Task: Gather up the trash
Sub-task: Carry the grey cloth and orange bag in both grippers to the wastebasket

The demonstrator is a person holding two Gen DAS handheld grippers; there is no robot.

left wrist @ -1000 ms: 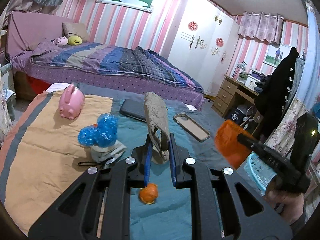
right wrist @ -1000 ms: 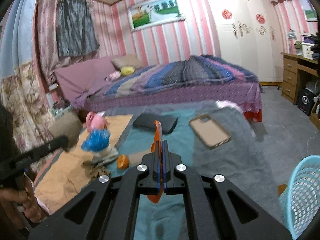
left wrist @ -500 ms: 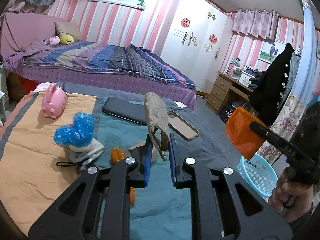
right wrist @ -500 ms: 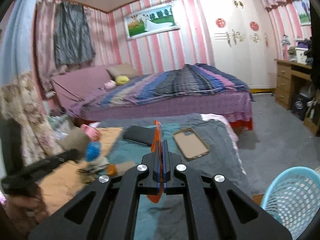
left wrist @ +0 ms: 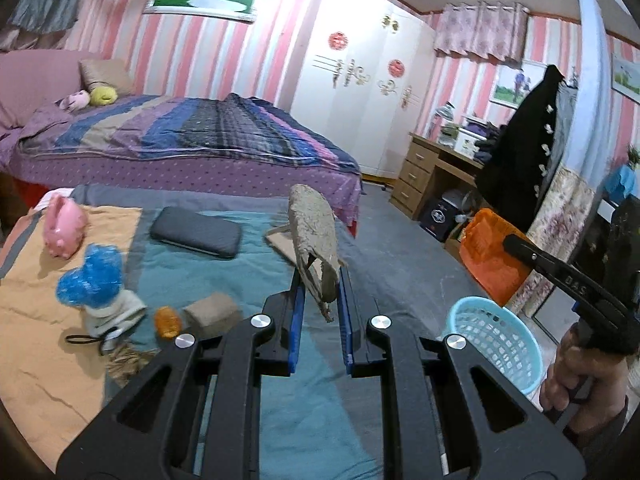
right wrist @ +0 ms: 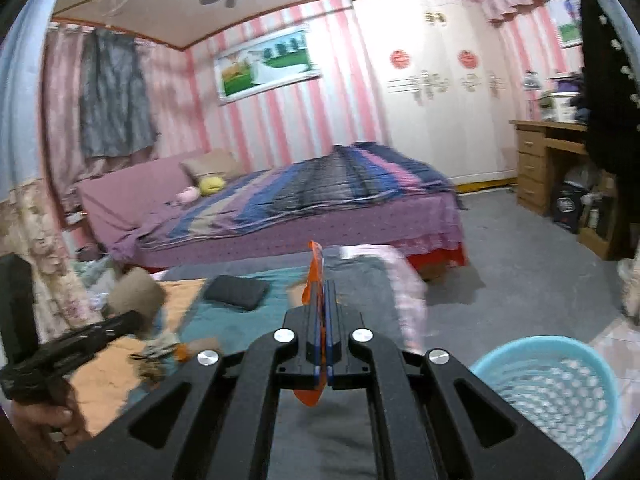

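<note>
Two grippers, both loaded. Left gripper point(left wrist: 320, 292) is clamped on a crumpled grey-brown paper scrap point(left wrist: 314, 236): rough, fibrous, curled upright above the blue pads, over the teal blanket point(left wrist: 256, 280) near its right edge. Right gripper point(right wrist: 323, 316) is pinched tight on a thin orange plastic wrapper point(right wrist: 314, 268), flat, glossy, edge-on between the pads, tail hanging below. Light blue perforated plastic basket point(right wrist: 560, 392) sits on the floor just off the blanket's right edge. Small orange piece point(left wrist: 167, 322) and tan block point(left wrist: 212, 310) lie mid-blanket.
</note>
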